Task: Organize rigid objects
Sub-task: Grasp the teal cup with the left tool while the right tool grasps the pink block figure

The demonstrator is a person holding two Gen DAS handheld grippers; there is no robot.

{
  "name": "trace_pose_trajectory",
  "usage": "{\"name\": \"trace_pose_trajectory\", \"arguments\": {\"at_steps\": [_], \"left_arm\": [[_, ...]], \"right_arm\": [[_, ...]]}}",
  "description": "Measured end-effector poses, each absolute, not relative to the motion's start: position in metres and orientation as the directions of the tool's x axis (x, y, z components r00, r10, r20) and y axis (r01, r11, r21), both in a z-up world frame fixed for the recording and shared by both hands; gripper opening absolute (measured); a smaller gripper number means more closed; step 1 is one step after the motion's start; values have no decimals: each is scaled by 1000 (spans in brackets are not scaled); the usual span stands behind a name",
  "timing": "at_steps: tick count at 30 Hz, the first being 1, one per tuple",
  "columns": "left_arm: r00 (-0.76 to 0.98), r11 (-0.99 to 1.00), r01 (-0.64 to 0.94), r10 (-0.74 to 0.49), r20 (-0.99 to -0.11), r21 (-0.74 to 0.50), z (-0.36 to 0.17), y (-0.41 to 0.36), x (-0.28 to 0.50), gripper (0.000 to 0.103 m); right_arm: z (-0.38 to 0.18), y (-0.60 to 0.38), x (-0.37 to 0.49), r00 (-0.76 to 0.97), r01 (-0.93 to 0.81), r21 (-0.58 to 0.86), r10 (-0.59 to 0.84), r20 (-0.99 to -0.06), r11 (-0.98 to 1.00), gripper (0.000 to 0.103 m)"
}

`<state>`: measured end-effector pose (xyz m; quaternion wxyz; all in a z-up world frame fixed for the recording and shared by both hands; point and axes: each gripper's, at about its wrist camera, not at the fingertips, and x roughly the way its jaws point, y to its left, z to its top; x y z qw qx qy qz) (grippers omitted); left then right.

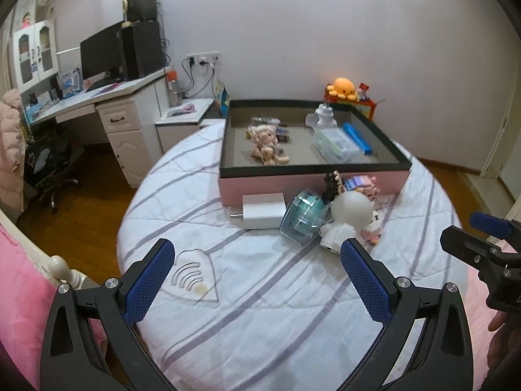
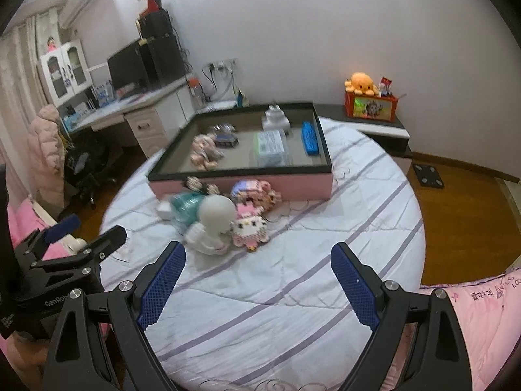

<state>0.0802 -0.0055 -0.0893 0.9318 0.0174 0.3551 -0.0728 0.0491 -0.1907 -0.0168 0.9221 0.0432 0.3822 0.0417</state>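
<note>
While both the left gripper [image 1: 257, 280] and right gripper [image 2: 259, 280] hang wide-jawed and empty, the clutter [image 2: 221, 218] at frame centre, before the pink box [image 2: 260, 185], could scatter: crowded pieces invite knocking neighbours.

White desk [image 1: 107, 97] (wooden floor [image 1: 84, 215])

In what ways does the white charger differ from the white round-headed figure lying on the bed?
The charger is a boxy block with flat faces; the figure has a big round head on a small body. The charger lies at the left end of the pile, with the teal case between it and the figure. The charger shows metal prongs; the figure shows none. Both are white and rest outside the tray.
</note>
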Motion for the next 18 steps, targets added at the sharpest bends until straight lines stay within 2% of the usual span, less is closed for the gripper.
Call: {"name": "trace_pose_trajectory", "arguments": {"at_steps": [7, 18], "left_arm": [[702, 984, 179, -127, -700, 1, -119, -17, 116, 103], [691, 974, 227, -156, -706, 7, -137, -30, 148, 103]], "right_arm": [[-54, -196, 88, 631, -42, 107, 109, -768, 993, 92], [-87, -187, 128, 577, -82, 89, 120, -808, 993, 92]]}}
